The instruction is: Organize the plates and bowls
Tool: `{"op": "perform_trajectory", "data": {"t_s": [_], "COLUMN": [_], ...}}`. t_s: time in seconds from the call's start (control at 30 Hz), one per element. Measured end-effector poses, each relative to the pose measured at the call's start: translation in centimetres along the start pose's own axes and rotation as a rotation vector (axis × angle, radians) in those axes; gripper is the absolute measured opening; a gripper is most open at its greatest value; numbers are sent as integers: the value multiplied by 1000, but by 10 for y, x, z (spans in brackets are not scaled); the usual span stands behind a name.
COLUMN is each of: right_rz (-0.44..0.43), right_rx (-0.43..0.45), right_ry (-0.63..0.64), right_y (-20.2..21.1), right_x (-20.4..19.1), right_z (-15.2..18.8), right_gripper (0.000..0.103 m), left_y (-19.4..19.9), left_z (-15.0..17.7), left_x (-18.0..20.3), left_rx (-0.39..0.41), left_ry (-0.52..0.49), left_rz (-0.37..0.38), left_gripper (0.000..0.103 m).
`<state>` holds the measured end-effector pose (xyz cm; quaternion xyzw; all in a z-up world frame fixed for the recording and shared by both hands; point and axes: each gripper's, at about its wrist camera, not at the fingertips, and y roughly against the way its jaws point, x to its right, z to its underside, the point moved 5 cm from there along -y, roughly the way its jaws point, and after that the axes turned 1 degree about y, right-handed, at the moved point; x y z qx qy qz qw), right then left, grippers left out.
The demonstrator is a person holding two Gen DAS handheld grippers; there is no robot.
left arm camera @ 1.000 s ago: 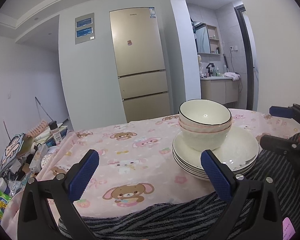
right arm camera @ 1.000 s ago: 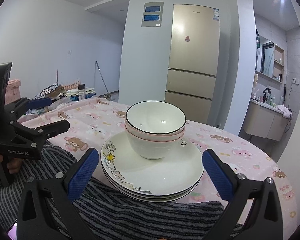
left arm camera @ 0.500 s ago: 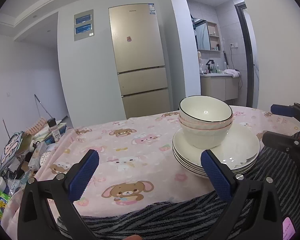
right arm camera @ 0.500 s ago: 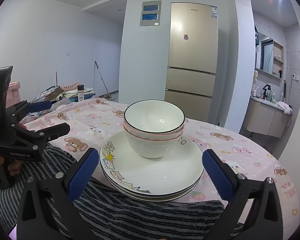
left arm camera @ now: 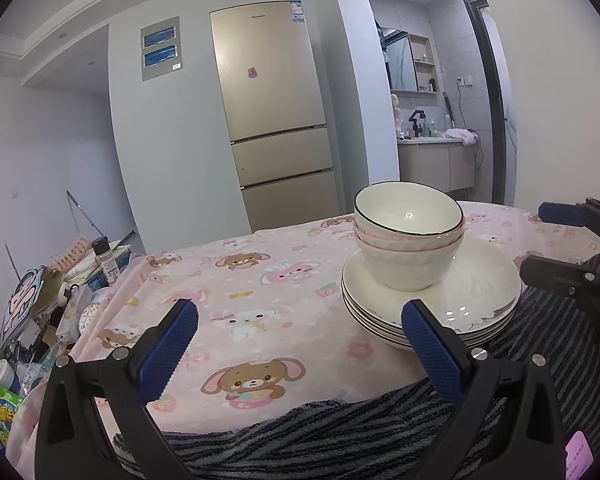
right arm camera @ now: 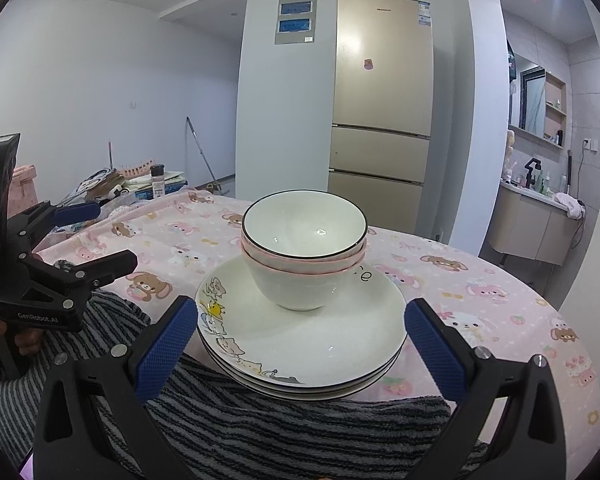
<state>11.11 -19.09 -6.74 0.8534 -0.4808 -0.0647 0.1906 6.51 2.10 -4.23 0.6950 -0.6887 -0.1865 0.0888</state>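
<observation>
On the pink cartoon tablecloth (right arm camera: 480, 280), nested bowls (right arm camera: 304, 248) are sitting on a stack of plates (right arm camera: 300, 344), the stack's near edge overlapping a striped towel (right arm camera: 280, 432). Right gripper (right arm camera: 300, 344) is hovering just in front of the plates, jaws spread wide, gripping nothing. Left gripper (left arm camera: 300, 344) is sitting left of the stack, also wide open and empty. Beige fridge (right arm camera: 382, 108) is standing behind.

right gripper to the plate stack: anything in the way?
Nothing in the right wrist view. The open right gripper faces the plate stack directly, with only striped towel beneath. The nested bowls sit on the plates.
</observation>
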Motion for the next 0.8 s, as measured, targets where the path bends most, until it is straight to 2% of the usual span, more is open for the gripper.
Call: {"op": "perform_trajectory", "data": {"t_s": [0.8], "right_rz": [-10], "right_rx": [-17], "right_ry": [-1], "right_y": [-4], "right_x": [-4], "right_z": [2], "right_gripper": [103], "left_y": [-1], "left_z": [1], "left_x": [-6], "left_rx": [-17], "left_ry": [21], "left_rz": [5], "left_gripper": [103]}}
